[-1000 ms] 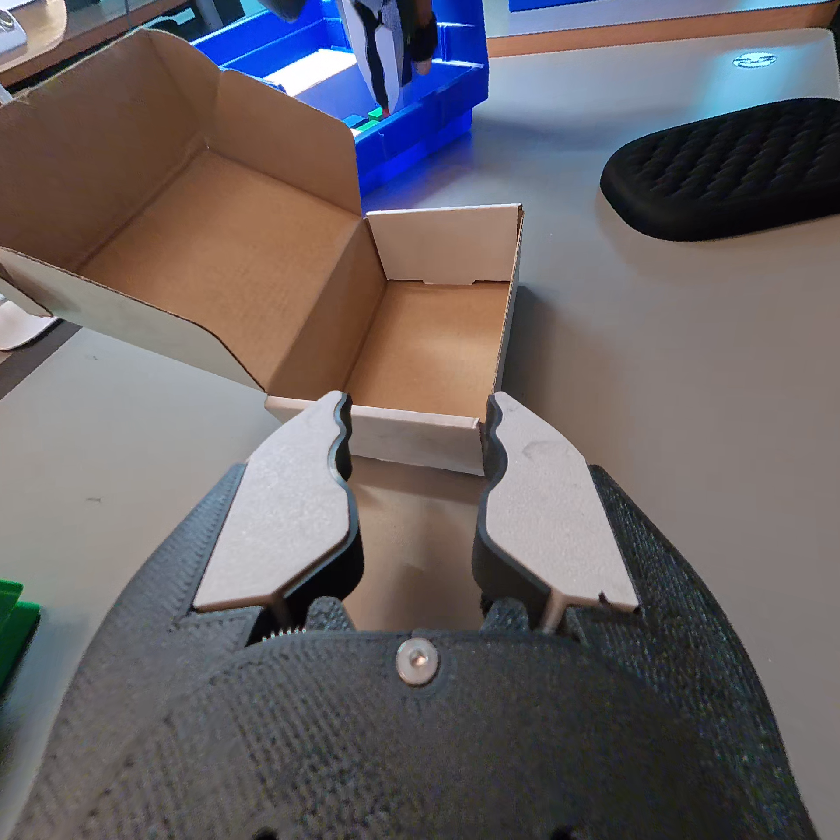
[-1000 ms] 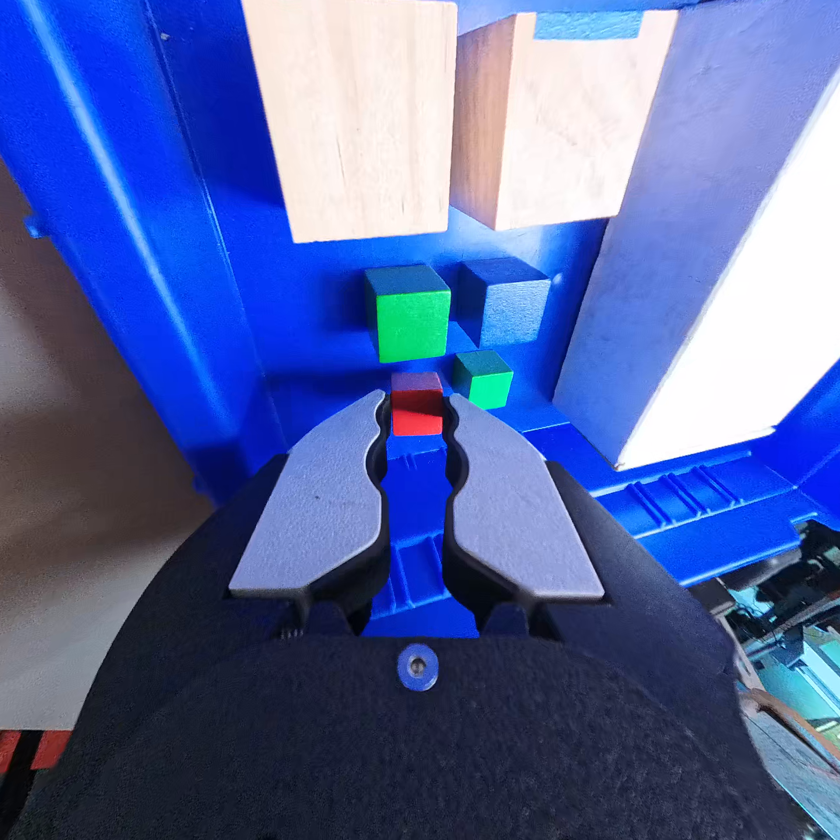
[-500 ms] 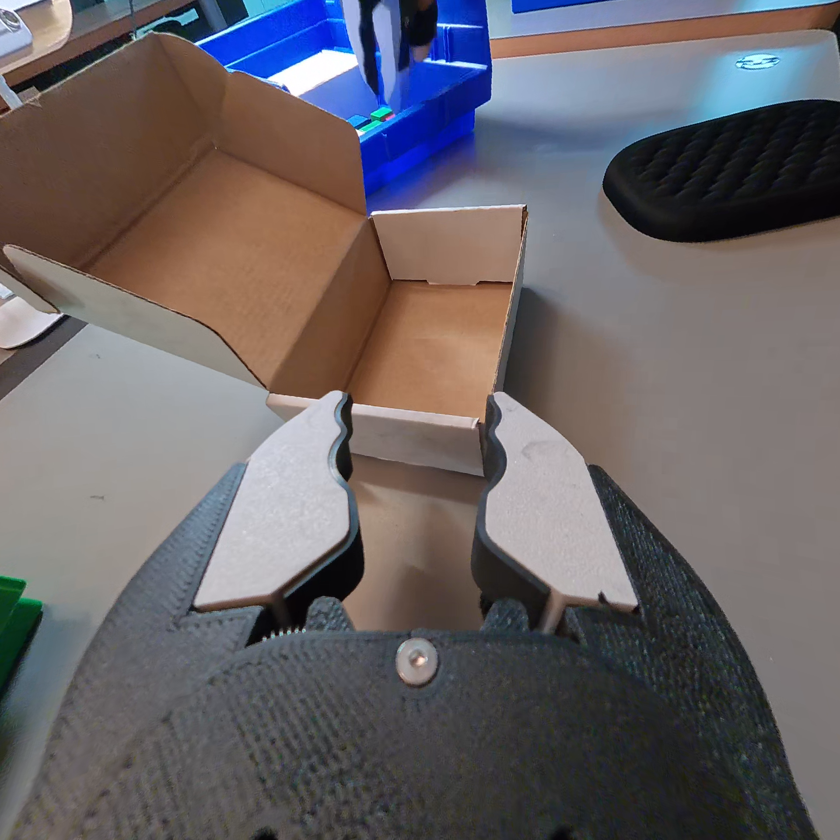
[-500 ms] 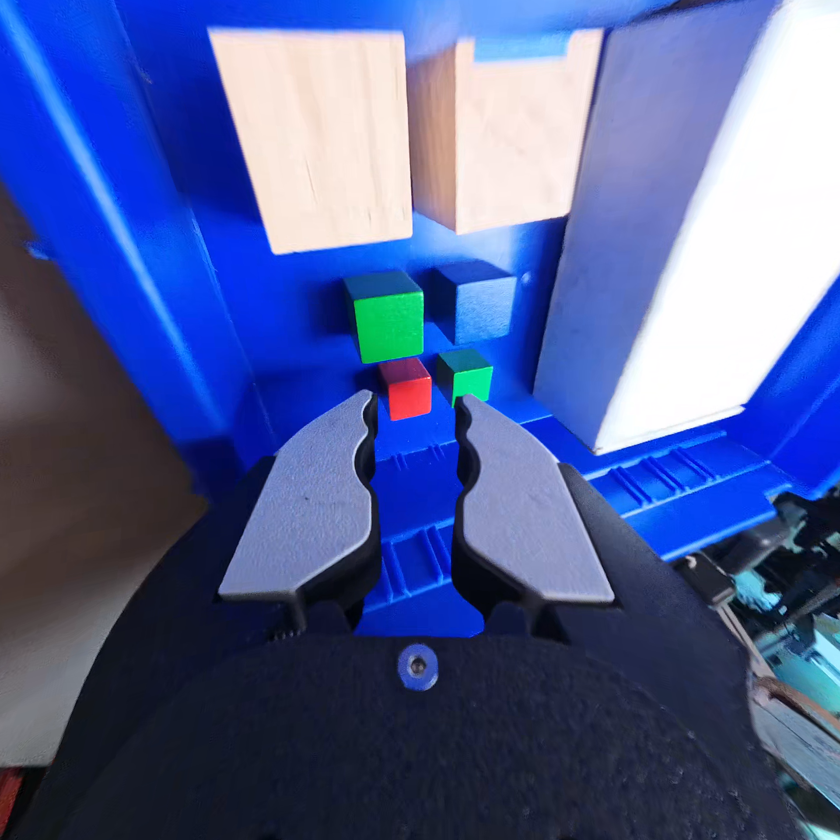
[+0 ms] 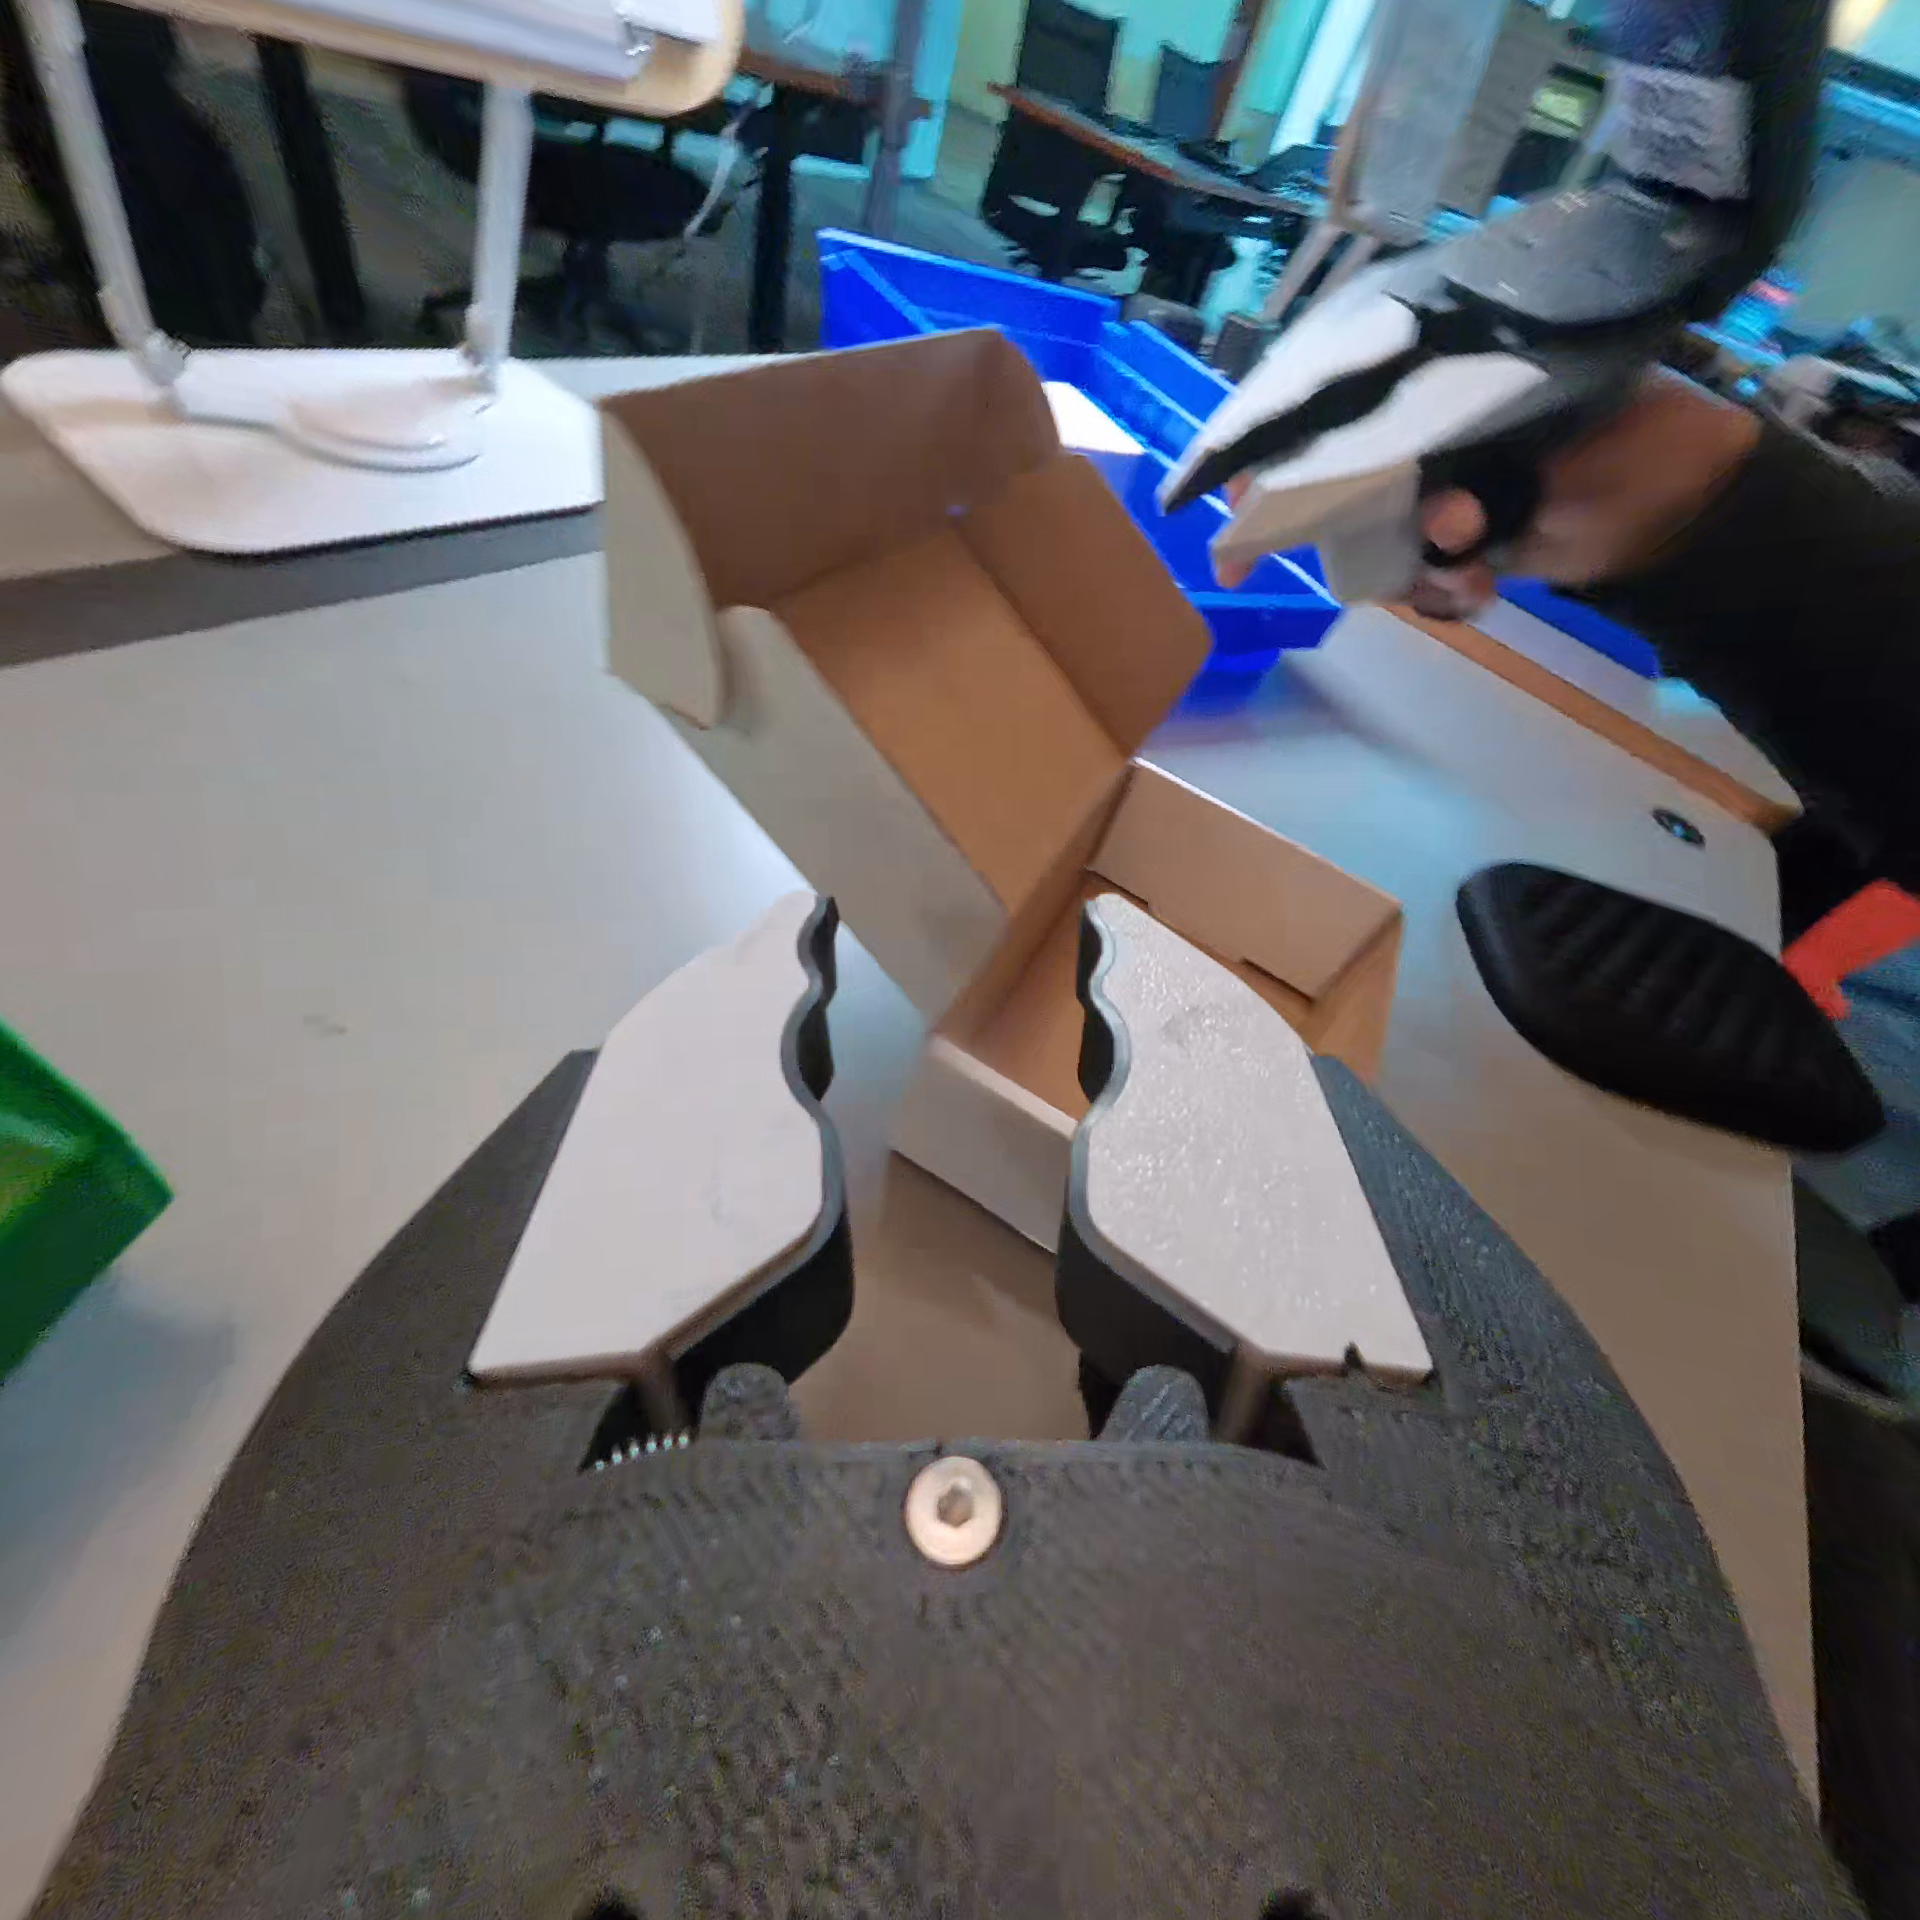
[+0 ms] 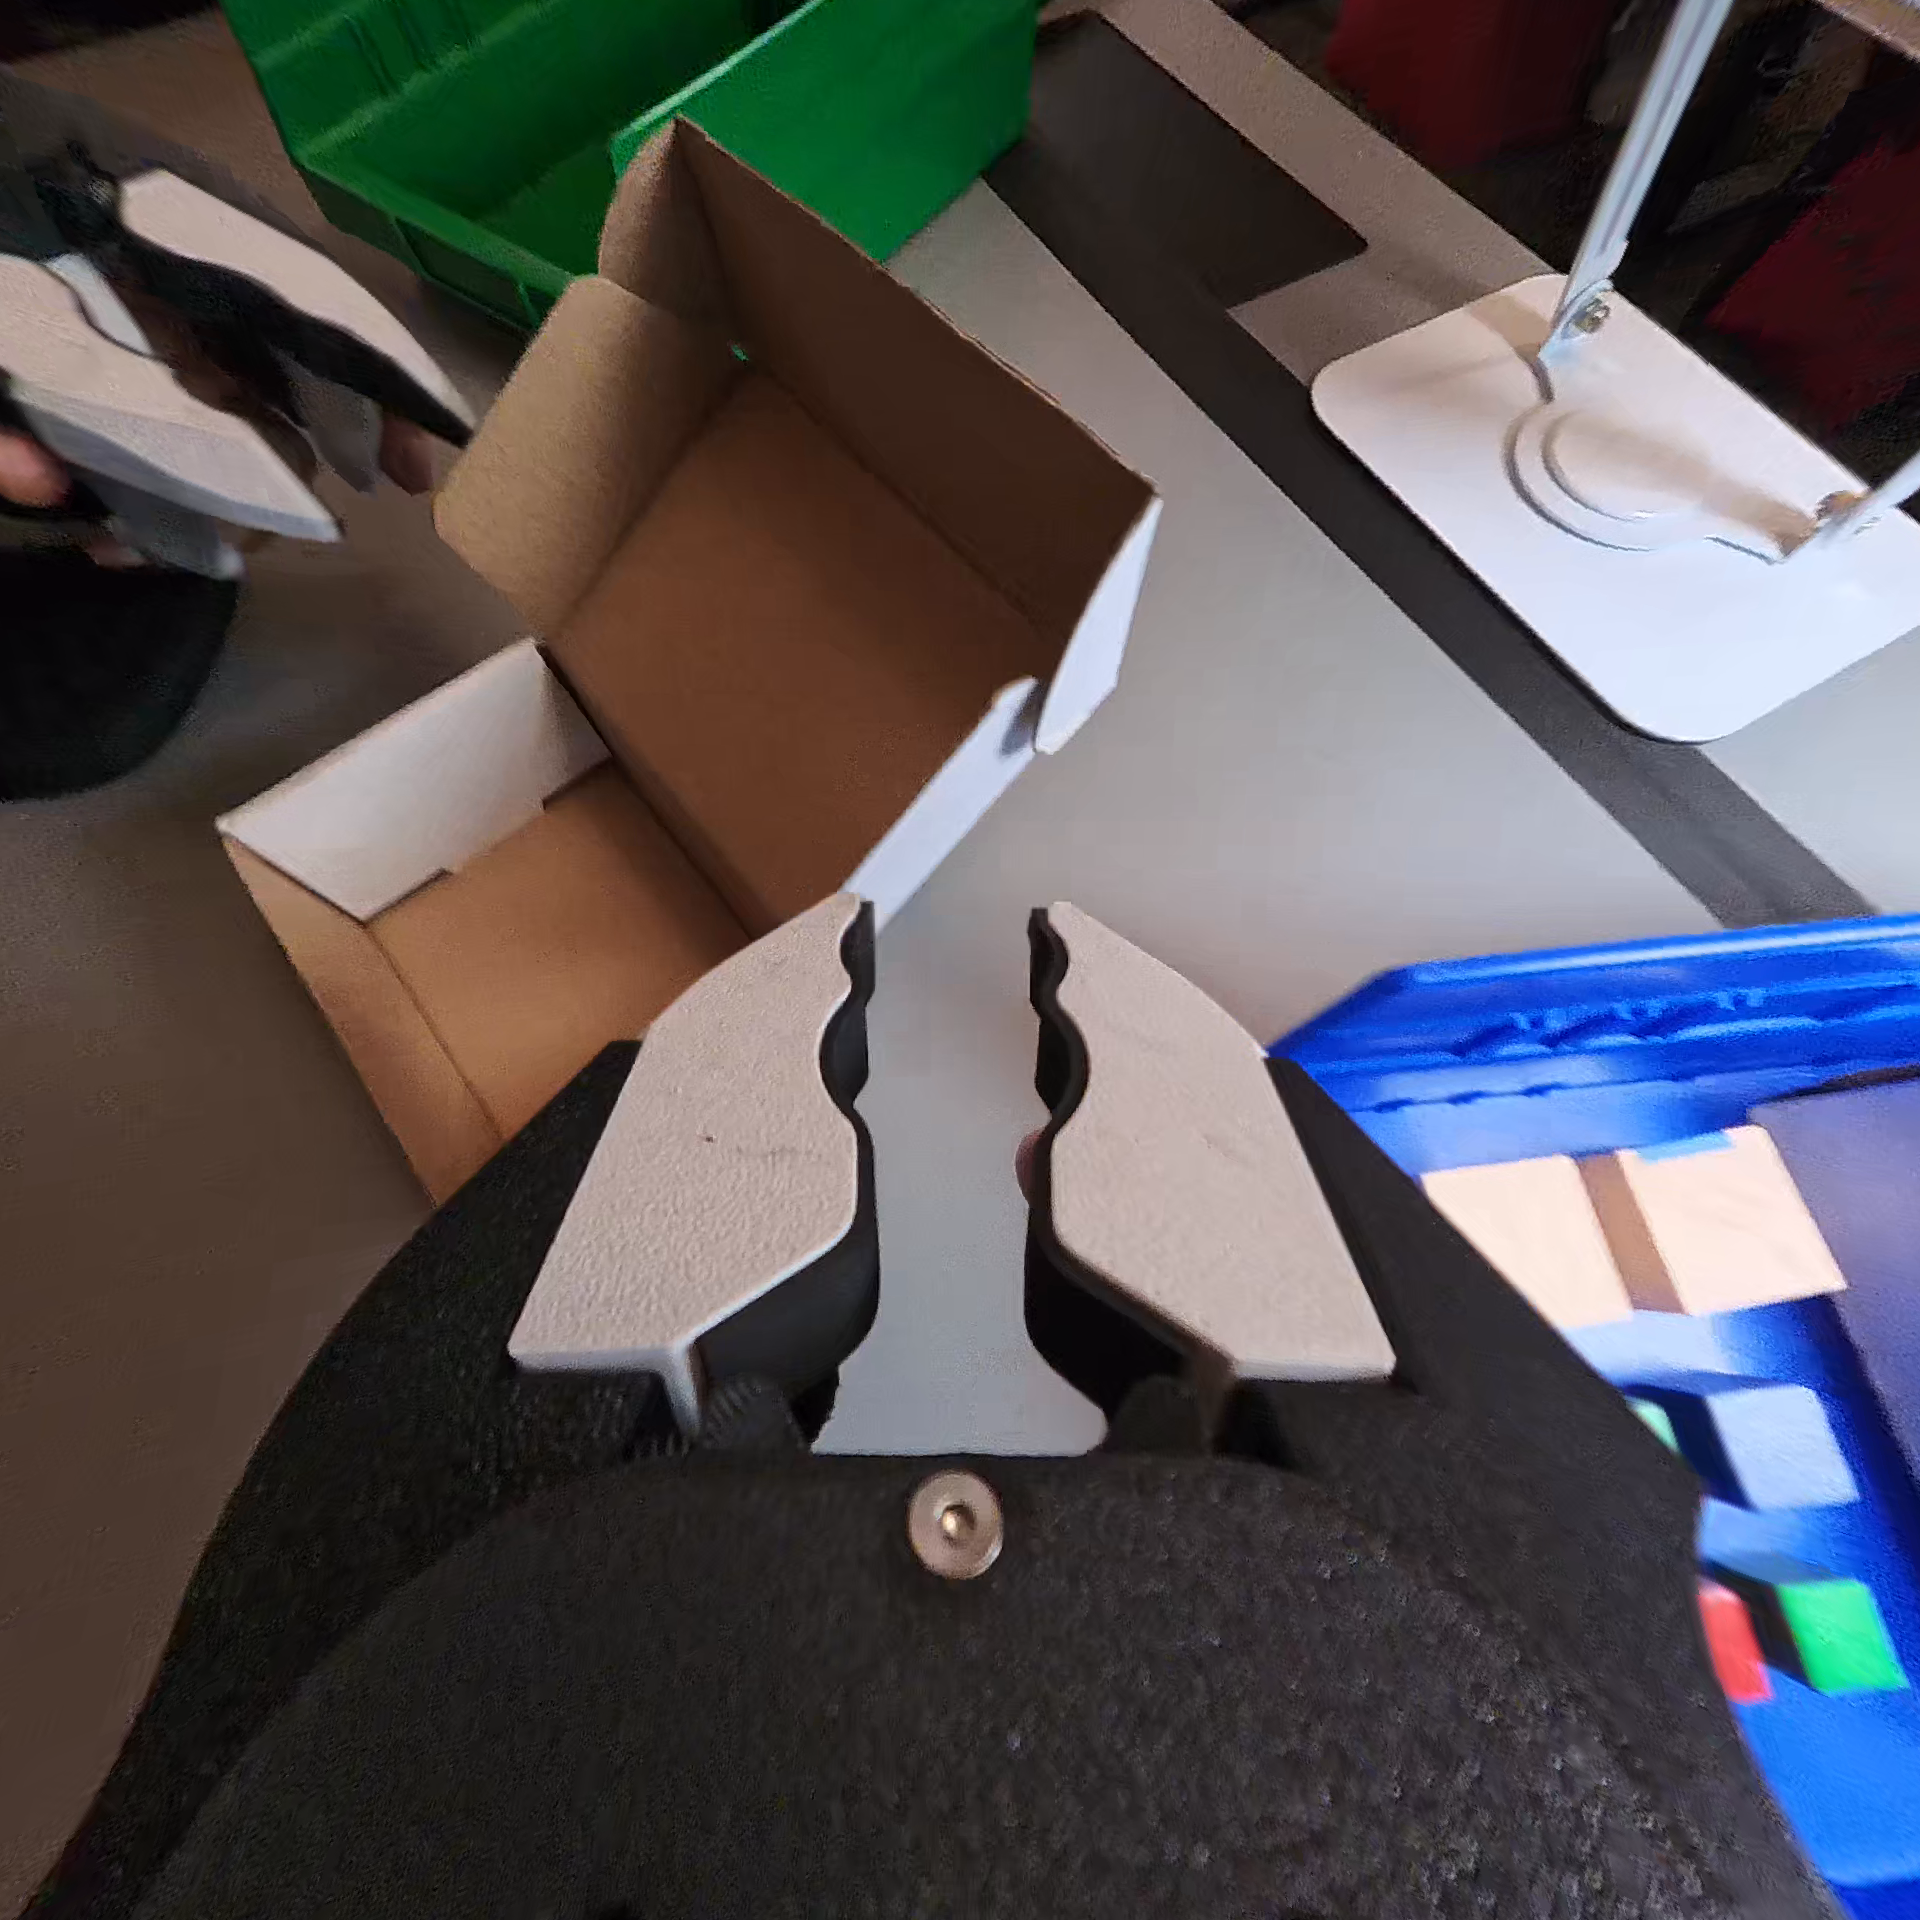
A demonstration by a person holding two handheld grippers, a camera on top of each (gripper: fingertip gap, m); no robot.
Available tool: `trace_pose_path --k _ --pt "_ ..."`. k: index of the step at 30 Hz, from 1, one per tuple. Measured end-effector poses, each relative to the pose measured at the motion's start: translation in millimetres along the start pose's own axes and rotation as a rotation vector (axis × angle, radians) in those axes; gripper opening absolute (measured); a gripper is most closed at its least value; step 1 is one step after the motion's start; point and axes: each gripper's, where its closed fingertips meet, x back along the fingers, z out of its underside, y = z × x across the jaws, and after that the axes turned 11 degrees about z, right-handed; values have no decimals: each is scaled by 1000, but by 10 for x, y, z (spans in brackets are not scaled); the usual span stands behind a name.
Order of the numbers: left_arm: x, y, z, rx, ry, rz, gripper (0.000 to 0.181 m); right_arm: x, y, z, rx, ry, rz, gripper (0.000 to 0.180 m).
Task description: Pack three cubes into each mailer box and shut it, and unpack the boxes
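Mailer box (image 6: 665, 727) open, empty — cubes (image 6: 1834, 1647) in blue bin (image 6: 1558, 1013)

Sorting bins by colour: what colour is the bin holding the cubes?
Blue bin; clearest in the right wrist view.

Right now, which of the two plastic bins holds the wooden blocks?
The blue plastic bin beside the right gripper holds them; the green plastic bin stands behind the open cardboard box.

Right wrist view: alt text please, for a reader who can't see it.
The open, empty right gripper hovers over a grey table between an open, empty mailer box and a blue bin of blocks. The left gripper shows at far left.
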Motion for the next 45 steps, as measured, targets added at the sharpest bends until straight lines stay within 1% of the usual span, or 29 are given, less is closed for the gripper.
trace_pose_path --k 2,4,7,8,10,13,16,18,22,24,25,28,32,35,37,38,40,42,45 --pt "-52 156 -61 81 2 -35 42 -113 87 -44 -62 -13 -16 28" --pt "-132 208 -93 150 13 -16 36 -211 143 -57 -127 -10 -37 26" --pt "-245 210 -80 170 43 2 29 -294 189 -13 -119 -17 -22 14" --pt "-261 193 -82 160 42 2 29 -285 216 -13 -115 -38 -19 14" --pt "-246 136 -82 98 49 -3 26 -211 256 0 -85 -82 2 14" --pt "-190 -81 -27 -100 67 21 25 -30 402 80 26 -163 39 15" --pt "-119 -309 124 -270 101 51 22 171 673 200 106 -234 17 17" --pt "-98 -436 276 -282 162 99 23 240 850 341 120 -222 -16 16" --pt "-88 -545 559 -230 290 156 23 252 1069 642 170 -130 -48 18" --pt "-64 -601 687 -188 368 198 31 263 1113 725 179 -95 -63 20" --pt "-44 -619 701 -181 378 207 33 273 1122 759 184 -75 -65 24" --pt "67 -666 644 -232 358 207 38 359 1087 794 282 -64 -8 36" --pt "231 -641 447 -381 297 107 46 515 1023 639 441 -138 116 52" --pt "262 -790 262 -519 252 73 50 615 1034 431 564 -218 196 55" --pt "230 -895 203 -592 254 61 48 632 1092 347 627 -236 205 56" --pt "204 -914 209 -612 273 49 44 617 1119 332 654 -232 205 55" --pt "150 -914 261 -617 316 30 37 568 1136 345 701 -212 225 50" --pt "134 -921 334 -586 342 34 36 544 1153 422 720 -173 220 50" --pt "157 -1008 493 -454 381 108 36 546 1283 609 657 -114 125 51"
